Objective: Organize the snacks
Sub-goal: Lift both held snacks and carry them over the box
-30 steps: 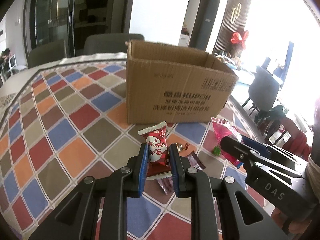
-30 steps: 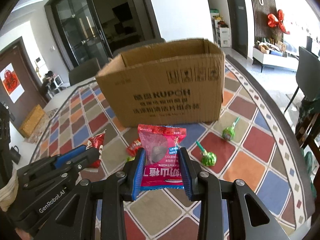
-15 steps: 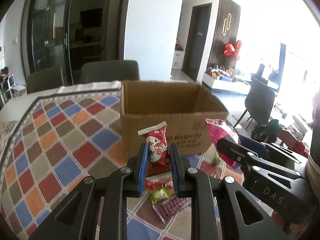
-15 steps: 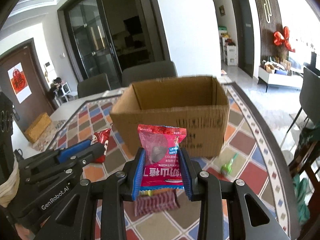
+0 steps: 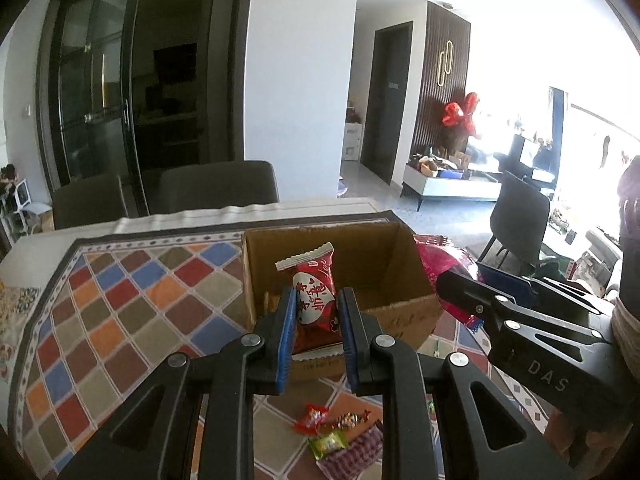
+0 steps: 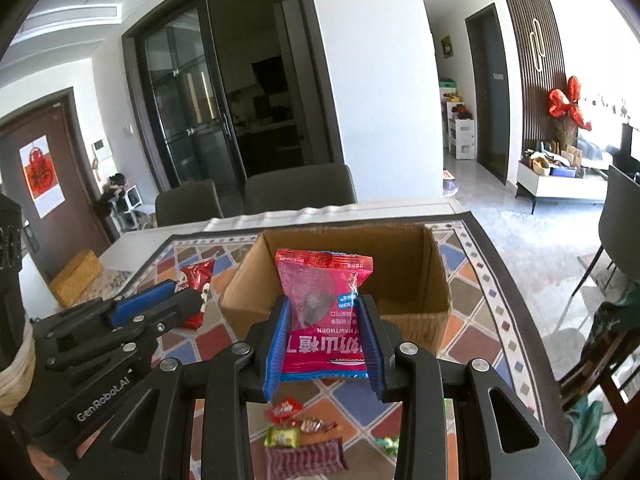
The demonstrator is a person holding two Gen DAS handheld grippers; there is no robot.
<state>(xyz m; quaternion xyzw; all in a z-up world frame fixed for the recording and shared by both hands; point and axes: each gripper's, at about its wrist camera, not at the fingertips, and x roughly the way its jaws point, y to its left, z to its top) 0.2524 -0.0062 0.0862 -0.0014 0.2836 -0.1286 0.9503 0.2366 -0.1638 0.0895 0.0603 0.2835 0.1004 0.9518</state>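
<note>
My left gripper (image 5: 317,300) is shut on a small red snack packet (image 5: 314,300) with a white heart label, held upright above the near wall of the open cardboard box (image 5: 380,264). My right gripper (image 6: 325,312) is shut on a pink hawthorn snack bag (image 6: 326,320), also raised in front of the cardboard box (image 6: 416,264). Each gripper shows in the other's view: the right gripper (image 5: 460,292) with its pink bag at the box's right, the left gripper (image 6: 188,300) with its red packet at the box's left. The box looks empty inside.
Several small wrapped candies (image 5: 340,432) lie on the checkered tablecloth (image 5: 120,320) below the grippers, candies (image 6: 300,428) near the box's front. Grey chairs (image 5: 216,188) stand behind the table. A brown box (image 6: 76,276) sits on the floor at left.
Both grippers have risen with their packets, so the box's open top now shows below them; the loose candies have dropped lower in both views.
</note>
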